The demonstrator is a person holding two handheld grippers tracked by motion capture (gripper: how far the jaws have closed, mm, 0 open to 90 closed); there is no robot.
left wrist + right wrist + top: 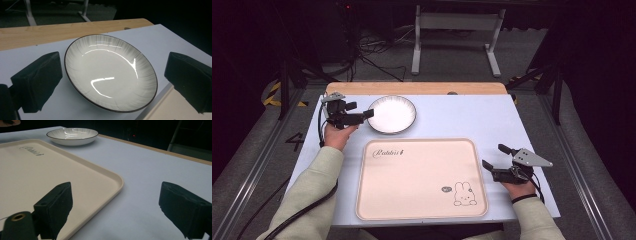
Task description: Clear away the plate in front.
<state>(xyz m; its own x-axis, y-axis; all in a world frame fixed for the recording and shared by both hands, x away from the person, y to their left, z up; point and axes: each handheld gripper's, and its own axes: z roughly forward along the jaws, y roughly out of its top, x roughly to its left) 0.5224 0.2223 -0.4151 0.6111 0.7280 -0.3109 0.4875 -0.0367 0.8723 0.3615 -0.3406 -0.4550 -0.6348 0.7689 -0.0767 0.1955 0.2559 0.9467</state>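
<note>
A shallow white bowl (392, 114) with a thin dark rim sits on the table at the back left. My left gripper (362, 110) is just left of it, open and pointing at it. In the left gripper view the bowl (110, 72) lies empty between and beyond the spread jaws of the left gripper (113, 67). A cream tray (422, 177) with a rabbit drawing lies at the front centre. My right gripper (495, 156) rests open just off the tray's right edge. In the right gripper view the right gripper (117, 197) straddles the corner of the tray (50, 170), with the bowl (72, 135) far behind.
The table (472, 117) has a pale blue-grey top with a wooden strip (412, 88) along its far edge. Beyond it are a dark floor, cables and a metal stand's legs (457, 45). Bare tabletop stretches to the right of the bowl.
</note>
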